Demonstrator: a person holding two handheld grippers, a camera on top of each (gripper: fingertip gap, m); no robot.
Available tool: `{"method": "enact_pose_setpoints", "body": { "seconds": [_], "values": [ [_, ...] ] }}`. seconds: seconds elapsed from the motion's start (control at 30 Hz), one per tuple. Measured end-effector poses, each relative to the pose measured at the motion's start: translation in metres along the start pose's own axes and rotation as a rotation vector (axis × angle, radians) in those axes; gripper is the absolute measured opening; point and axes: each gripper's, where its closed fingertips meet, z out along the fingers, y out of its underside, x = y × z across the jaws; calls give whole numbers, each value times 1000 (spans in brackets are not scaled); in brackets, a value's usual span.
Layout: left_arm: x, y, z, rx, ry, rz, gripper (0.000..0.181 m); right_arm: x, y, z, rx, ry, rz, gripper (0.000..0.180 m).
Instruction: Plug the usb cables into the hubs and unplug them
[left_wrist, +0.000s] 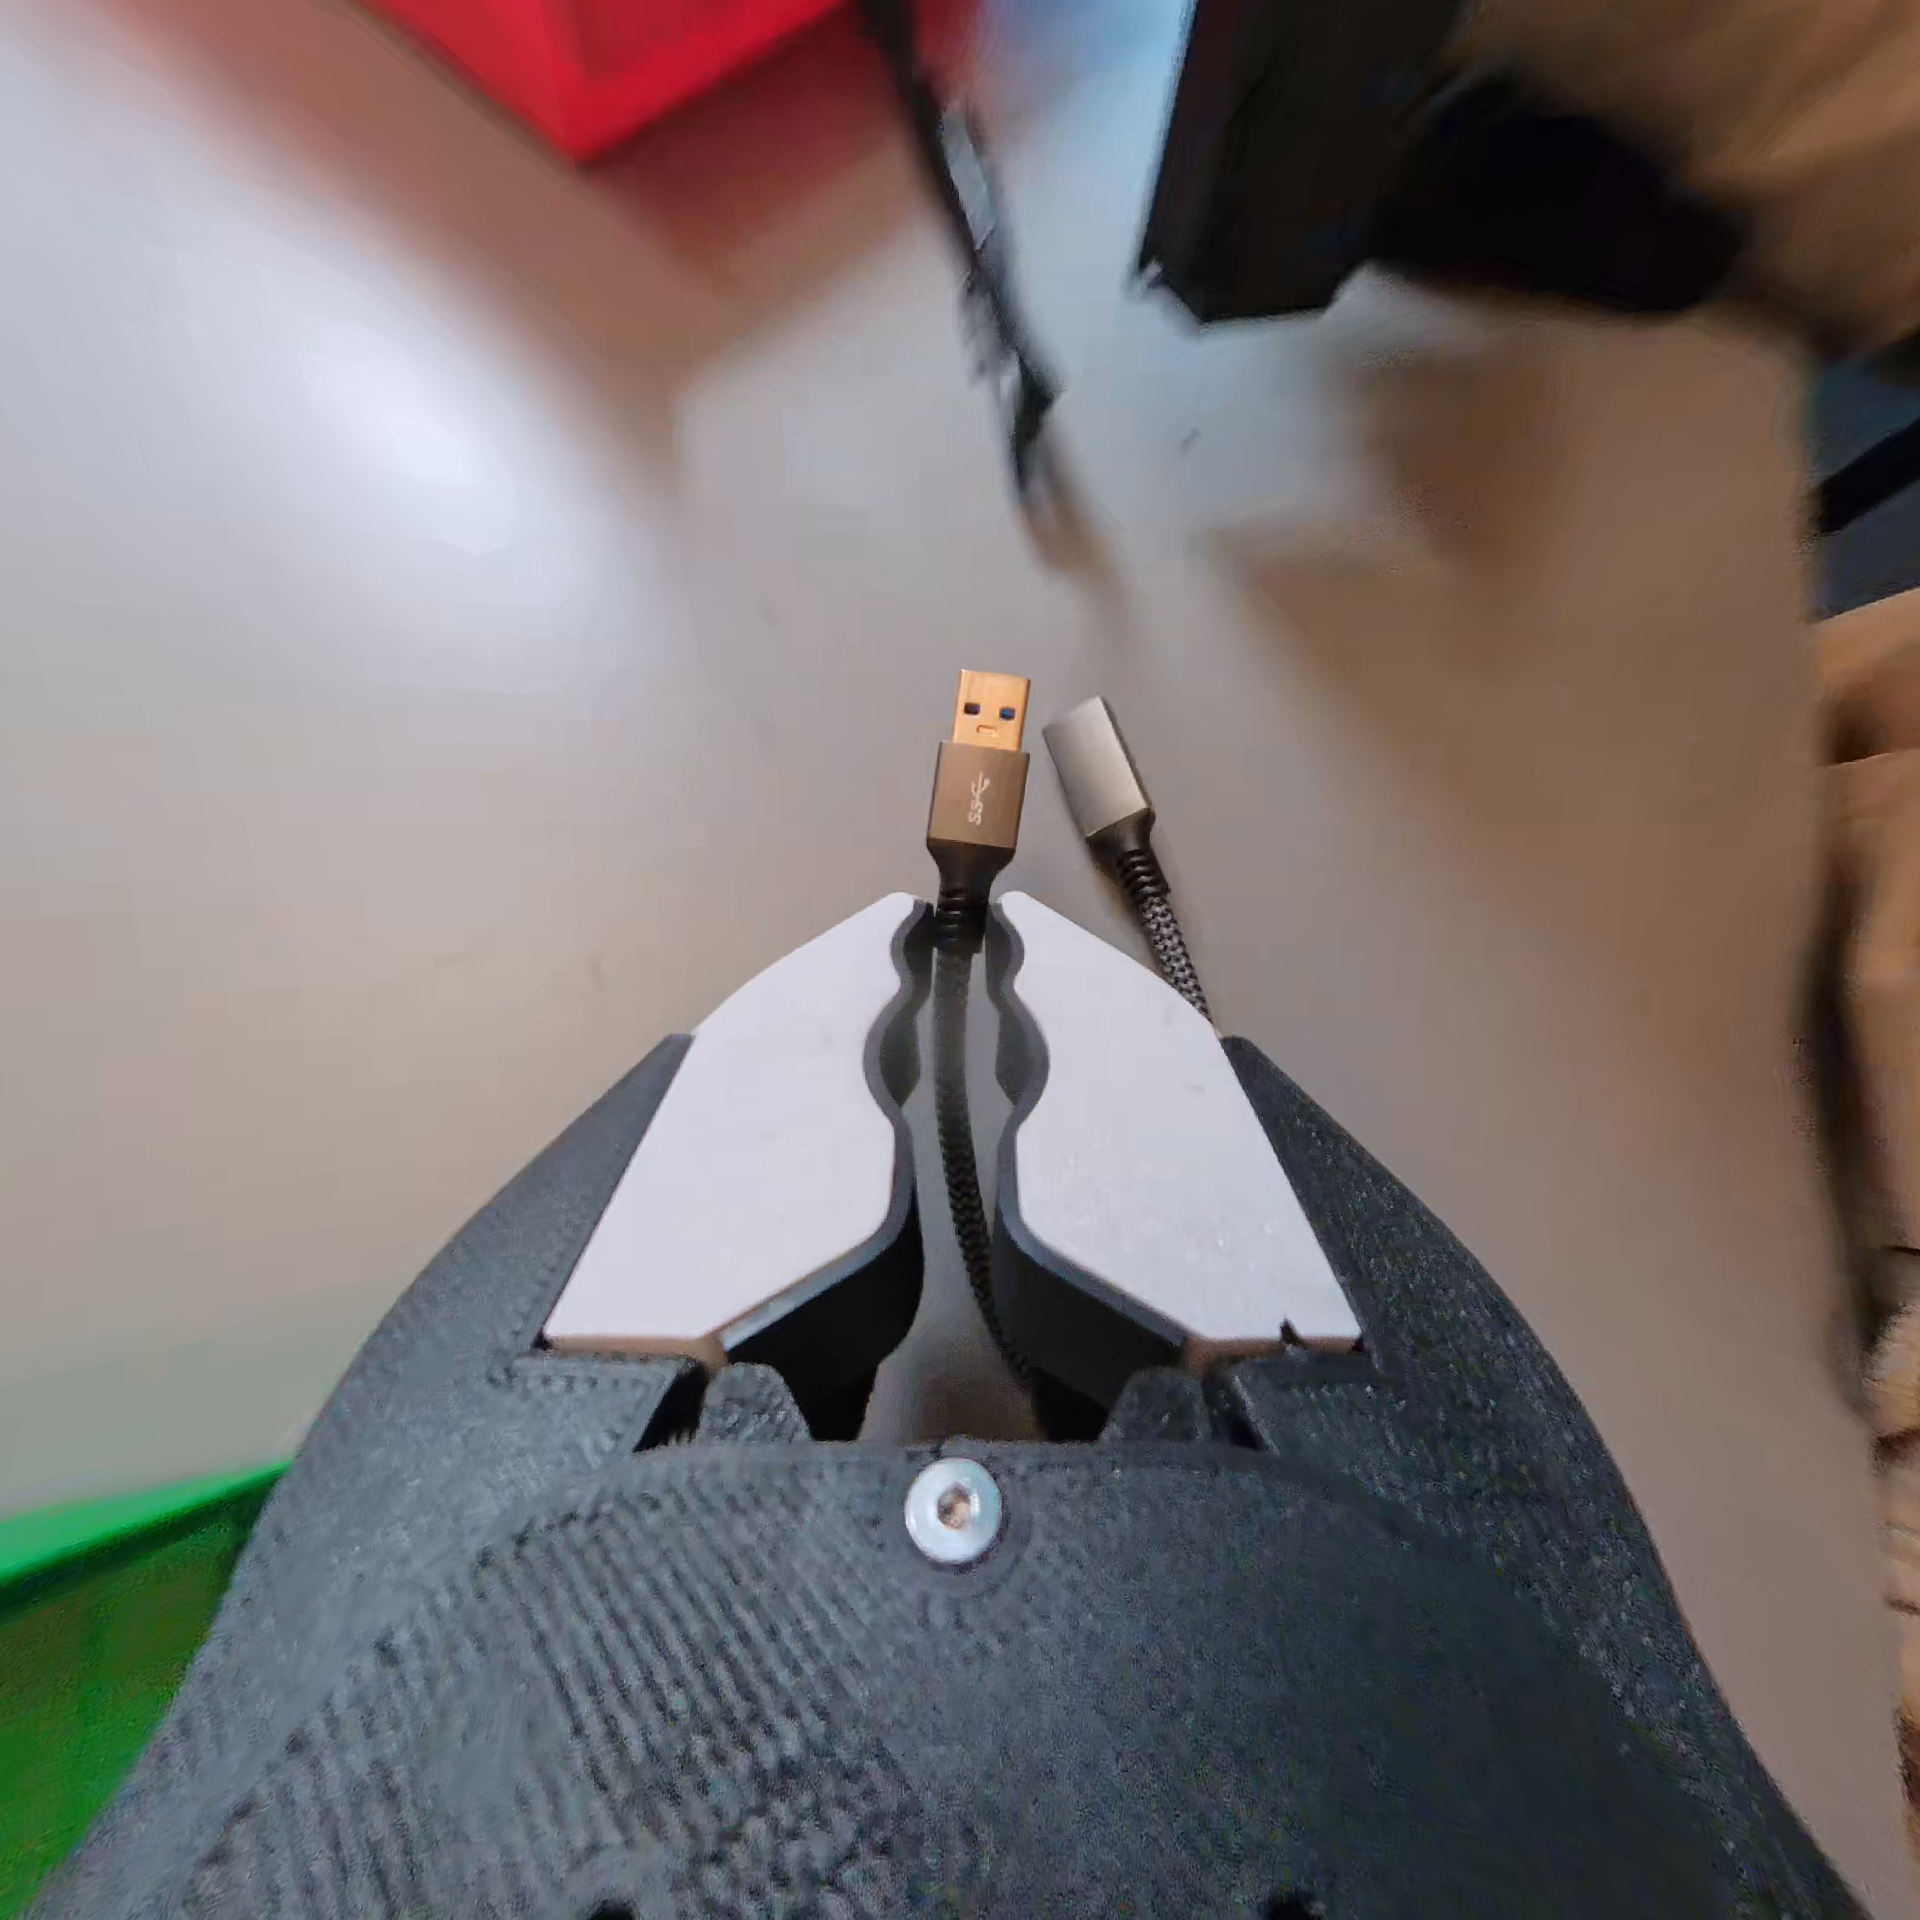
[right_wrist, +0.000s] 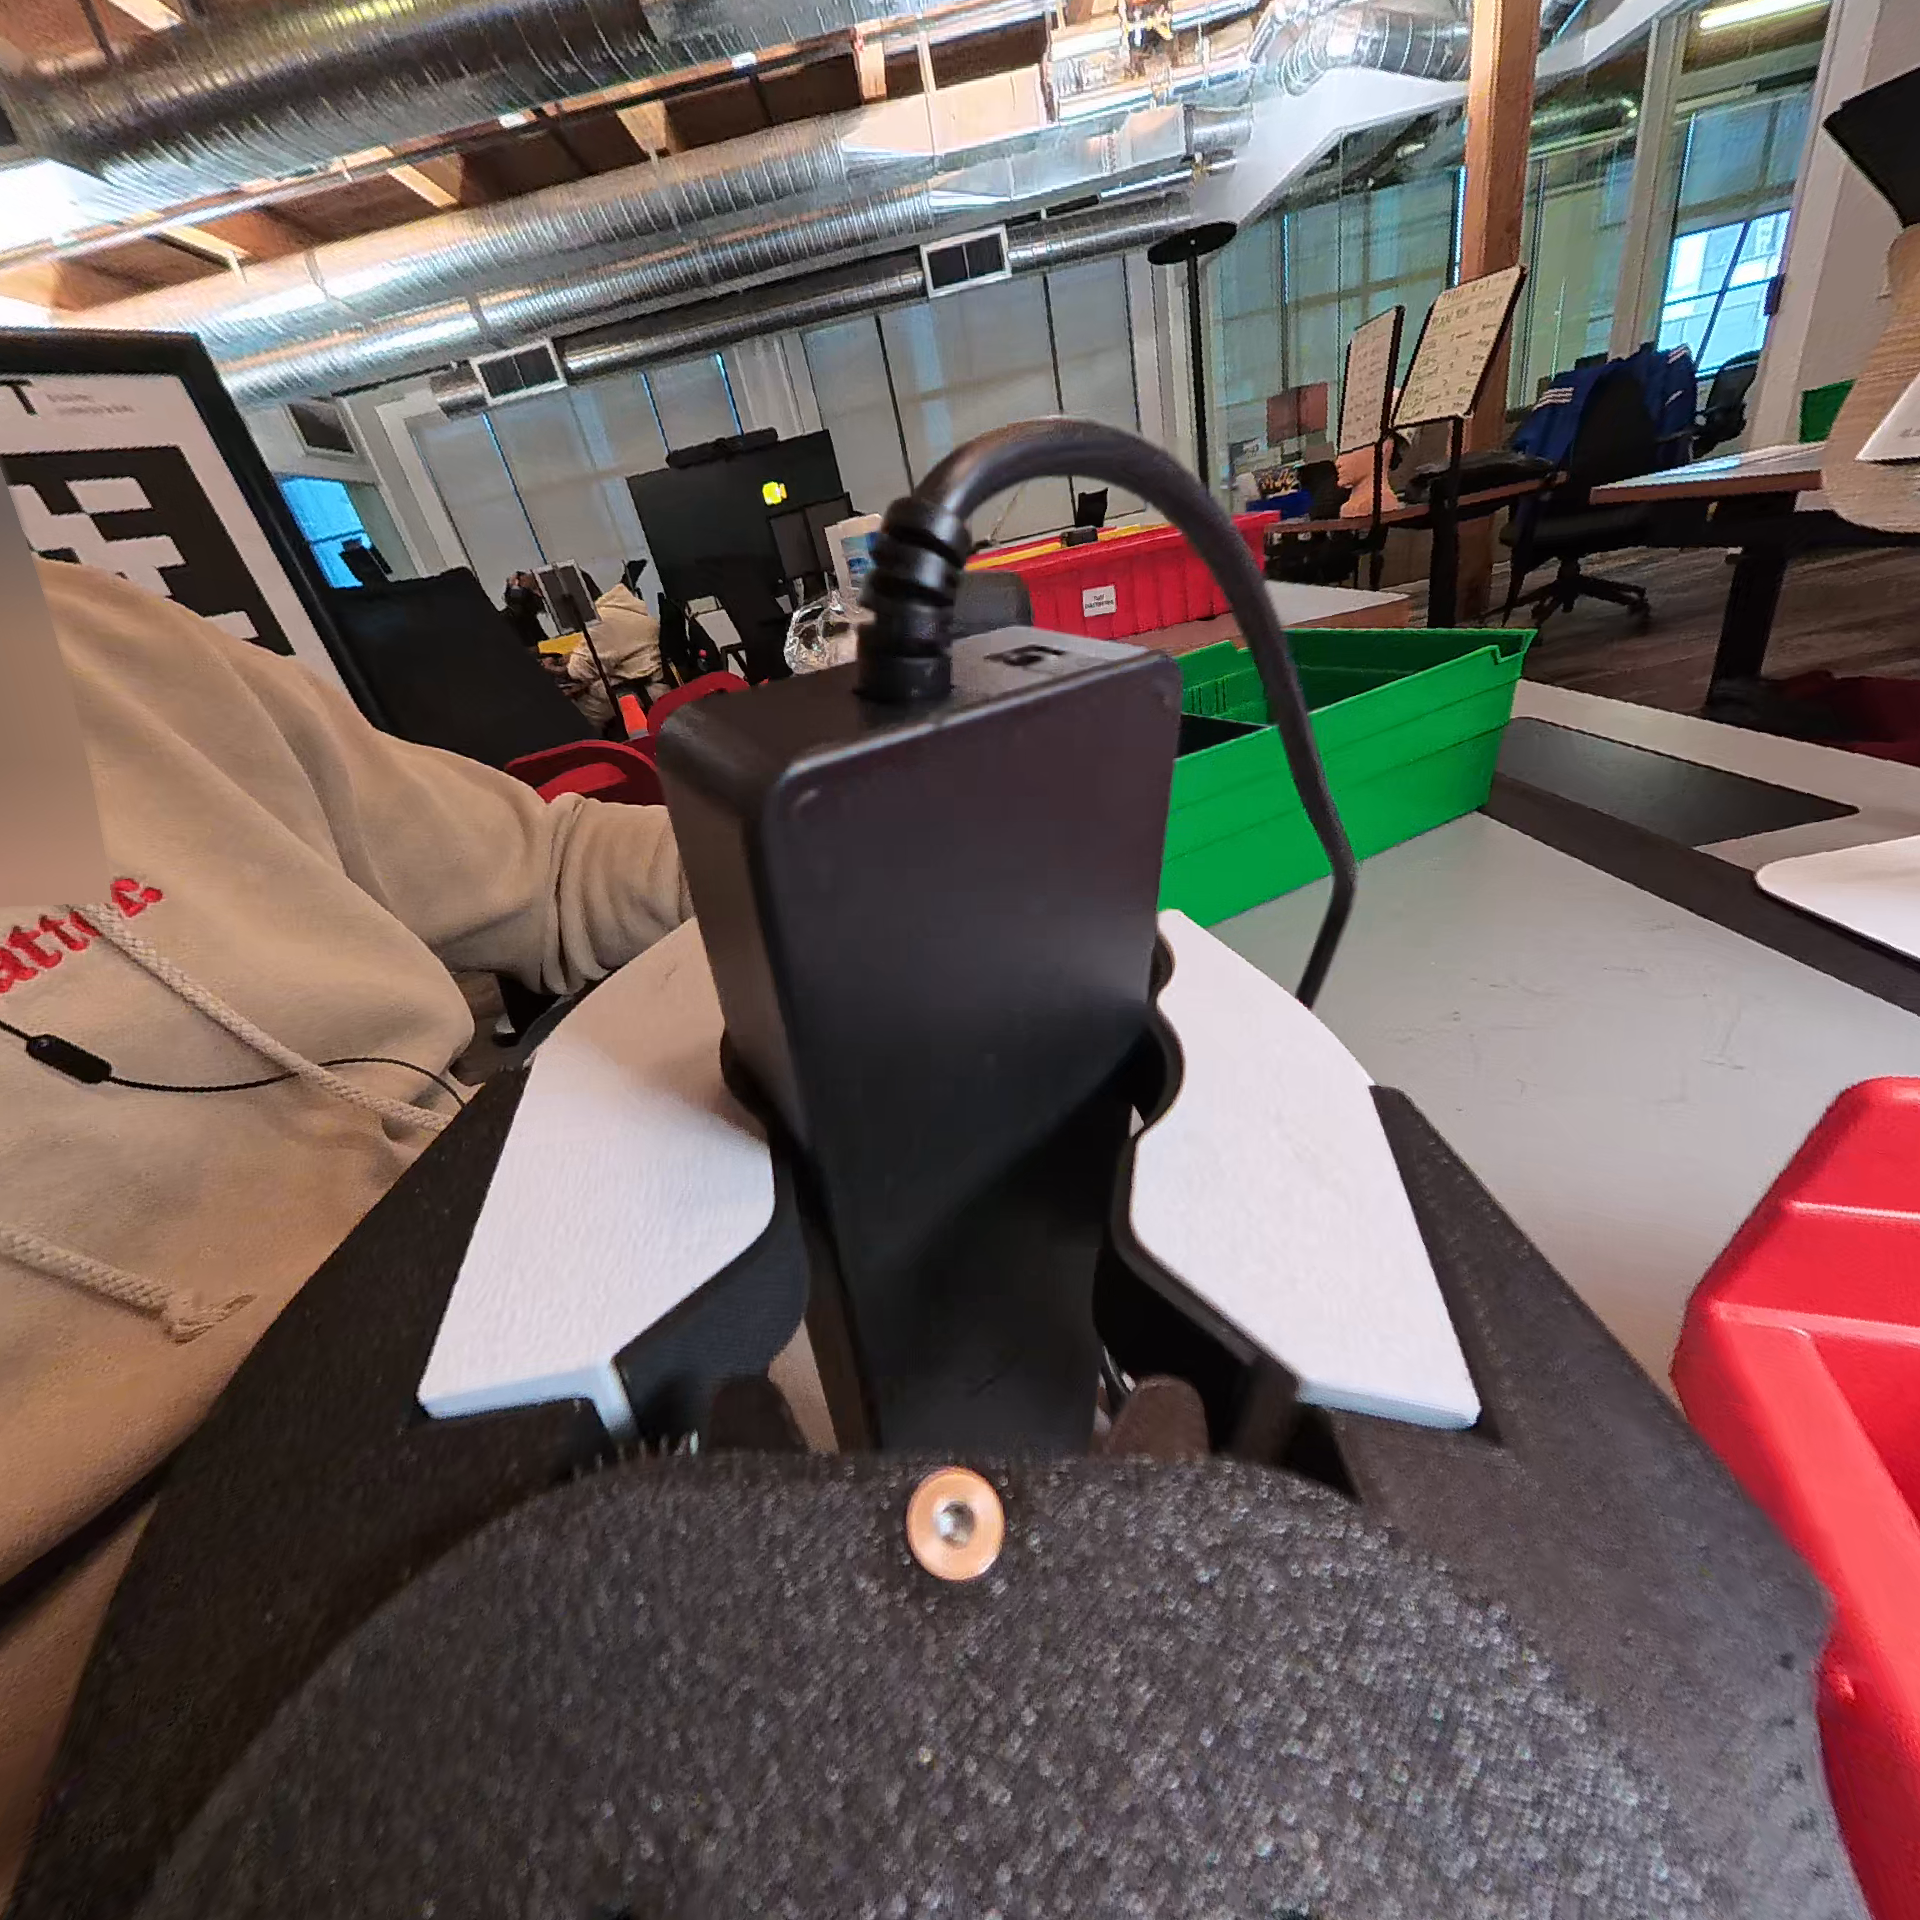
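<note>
My left gripper (left_wrist: 958, 906) is shut on a braided USB cable (left_wrist: 961, 1101) just behind its plug. The gold USB-A plug (left_wrist: 987, 764) sticks out forward past the fingertips, over the pale table. The cable's other end, a grey metal connector (left_wrist: 1093, 764), hangs beside it on the right. My right gripper (right_wrist: 940, 997) is shut on a black USB hub (right_wrist: 935, 935), held upright above the table. The hub's own black cord (right_wrist: 1226, 582) loops out of its top and down to the right. In the left wrist view, a blurred black shape (left_wrist: 1299, 156) at the top right may be the hub.
A green bin (right_wrist: 1351, 748) stands on the grey table (right_wrist: 1558, 1039) beyond the hub; its corner shows in the left wrist view (left_wrist: 94, 1621). A red bin (right_wrist: 1829, 1351) is at right and also shows in the left wrist view (left_wrist: 644, 62). A person's beige sleeve (right_wrist: 312, 831) is at left.
</note>
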Motion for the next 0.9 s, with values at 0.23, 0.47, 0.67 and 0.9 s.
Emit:
{"method": "enact_pose_setpoints", "body": {
  "seconds": [0.23, 0.47, 0.67, 0.9],
  "values": [
    [33, -31, -10, 184, 163, 20, 9, -3, 2, 2, -14, -5, -15, 69],
    [36, -13, 12, 76, 132, 38, 10, -7, 3, 5, -17, -13, -28, 69],
    [44, -35, 23, 172, 79, 74, 25, -11, 0, 13, 8, 5, -70, 68],
    [56, -79, 48, 303, -100, 199, 64, -26, -20, 46, 151, 112, -141, 69]
  ]
}}
